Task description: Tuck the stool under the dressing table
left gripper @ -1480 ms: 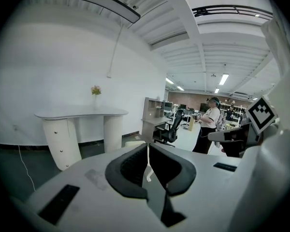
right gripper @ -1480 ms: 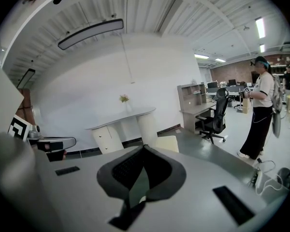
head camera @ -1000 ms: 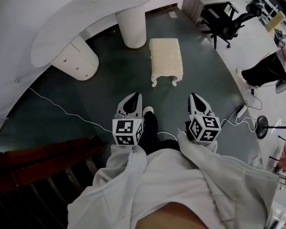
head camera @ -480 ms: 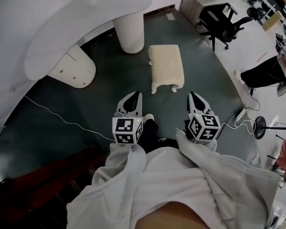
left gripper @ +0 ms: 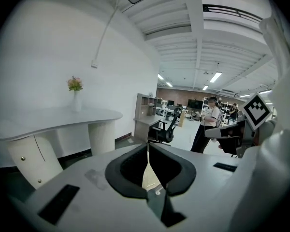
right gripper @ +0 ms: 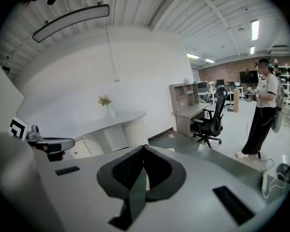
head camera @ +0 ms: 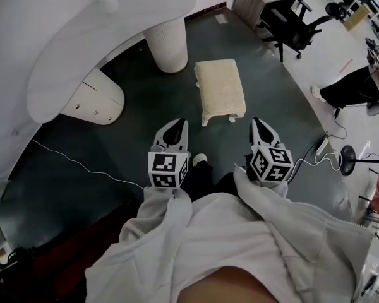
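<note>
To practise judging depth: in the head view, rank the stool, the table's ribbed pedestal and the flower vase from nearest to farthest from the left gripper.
1. stool, just ahead and right of the left gripper.
2. ribbed pedestal, beyond the stool, to its left.
3. flower vase, on the tabletop, far left.

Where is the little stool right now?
In the head view, the cream stool stands on the floor in the upper middle, just right of the dressing table's ribbed leg, not under it.

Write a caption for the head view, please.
Shut left hand-held gripper and right hand-held gripper face the stool, not yet under the table.
</note>
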Demonstrator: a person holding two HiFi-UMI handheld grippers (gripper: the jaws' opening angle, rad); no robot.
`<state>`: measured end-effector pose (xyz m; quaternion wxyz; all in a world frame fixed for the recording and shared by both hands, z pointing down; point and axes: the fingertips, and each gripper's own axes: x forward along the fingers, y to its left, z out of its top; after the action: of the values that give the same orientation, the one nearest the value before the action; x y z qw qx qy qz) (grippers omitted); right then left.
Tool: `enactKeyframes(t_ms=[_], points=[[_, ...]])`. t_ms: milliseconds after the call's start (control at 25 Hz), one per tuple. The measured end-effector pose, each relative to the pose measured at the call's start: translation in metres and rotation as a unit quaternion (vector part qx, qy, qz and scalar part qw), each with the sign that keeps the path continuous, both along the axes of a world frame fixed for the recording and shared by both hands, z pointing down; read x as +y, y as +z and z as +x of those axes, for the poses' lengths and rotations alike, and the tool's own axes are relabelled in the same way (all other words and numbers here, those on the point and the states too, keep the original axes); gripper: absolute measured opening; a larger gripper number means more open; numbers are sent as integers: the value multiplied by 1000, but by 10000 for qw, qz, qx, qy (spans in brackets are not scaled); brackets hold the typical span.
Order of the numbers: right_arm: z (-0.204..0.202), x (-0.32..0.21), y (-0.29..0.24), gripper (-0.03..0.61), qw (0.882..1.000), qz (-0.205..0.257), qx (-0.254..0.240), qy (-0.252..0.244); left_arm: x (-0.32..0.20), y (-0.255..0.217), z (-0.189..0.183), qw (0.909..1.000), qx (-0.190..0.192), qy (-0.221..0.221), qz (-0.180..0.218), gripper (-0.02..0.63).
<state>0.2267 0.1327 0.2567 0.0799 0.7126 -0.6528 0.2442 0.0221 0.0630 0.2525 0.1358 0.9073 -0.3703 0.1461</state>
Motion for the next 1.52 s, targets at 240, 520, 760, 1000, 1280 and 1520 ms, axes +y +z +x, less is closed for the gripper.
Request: enactKeyframes(t_ms=[240, 520, 760, 1000, 1280, 1520], points=[[10, -4, 6, 49, 9999, -102, 128, 11, -4, 12, 18, 9993, -26, 336, -182, 23], [35, -3, 29, 49, 9991, -391, 115, -153, -2, 36, 50, 9965, -234, 640, -474, 23], [58, -18, 59, 49, 9968, -757, 70, -239, -17, 62, 71, 9933, -473, 708, -782, 23], [78, -42, 88, 51, 9934, -1036, 99, -492, -35, 96, 98, 9868, -635, 842, -1229, 100], [84, -59, 131, 201, 9852, -1366, -90, -1032, -36, 157, 121, 9731, -1049, 1060, -1757, 189], [90, -76, 177, 258, 9747, -1769, -109, -1362, -44, 211, 129, 9592, -1415, 1123, -2174, 238]])
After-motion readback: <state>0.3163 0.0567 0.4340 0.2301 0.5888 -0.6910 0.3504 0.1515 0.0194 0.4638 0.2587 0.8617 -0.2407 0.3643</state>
